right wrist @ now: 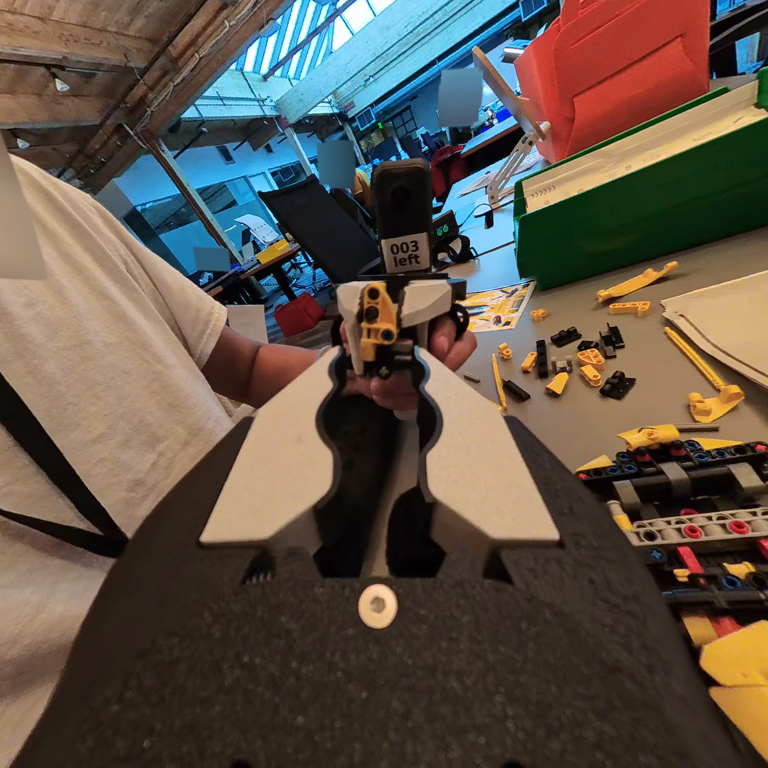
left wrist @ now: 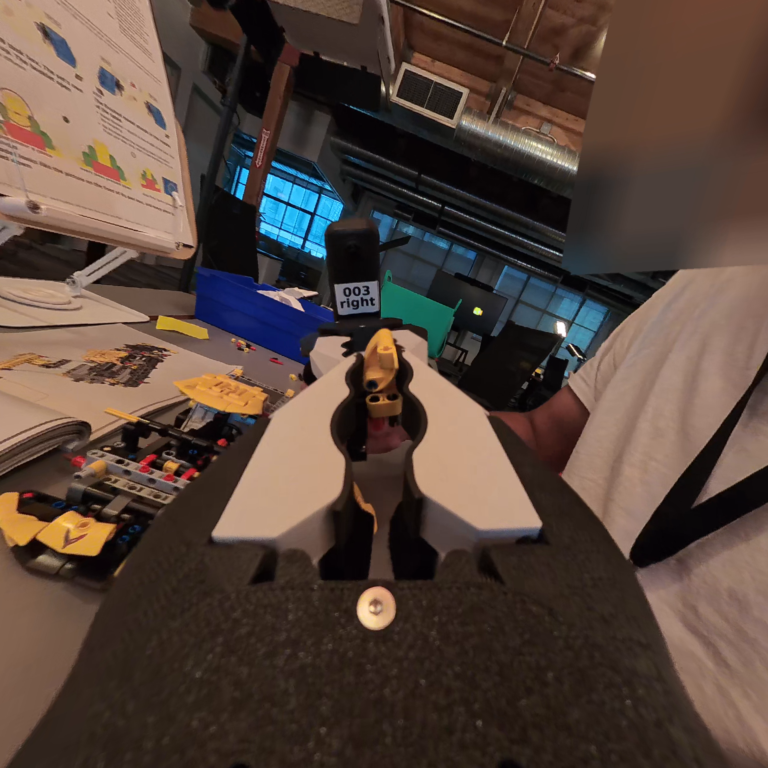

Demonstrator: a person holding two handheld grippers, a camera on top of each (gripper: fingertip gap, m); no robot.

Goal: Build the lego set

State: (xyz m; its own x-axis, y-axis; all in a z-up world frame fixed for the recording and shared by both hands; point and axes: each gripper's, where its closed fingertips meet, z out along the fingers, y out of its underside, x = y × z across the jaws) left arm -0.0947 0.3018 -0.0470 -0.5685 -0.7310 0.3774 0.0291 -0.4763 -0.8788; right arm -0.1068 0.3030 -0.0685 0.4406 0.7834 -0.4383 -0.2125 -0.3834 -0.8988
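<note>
Lego sub-assembly (left wrist: 380, 384), yellow and black, being held aloft between both gripper tips, well above the chassis (left wrist: 137, 469).
Left gripper (left wrist: 379, 374) and right gripper (right wrist: 380, 357) both appearing to be clamping it; keeping tips aligned, pressing squarely.

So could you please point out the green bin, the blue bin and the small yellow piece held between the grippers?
green bin (right wrist: 623, 232), right wrist view, on its front wall.
blue bin (left wrist: 249, 309), left wrist view, on its side wall.
small yellow piece (left wrist: 380, 361), left wrist view, on its upper curved part.
</note>
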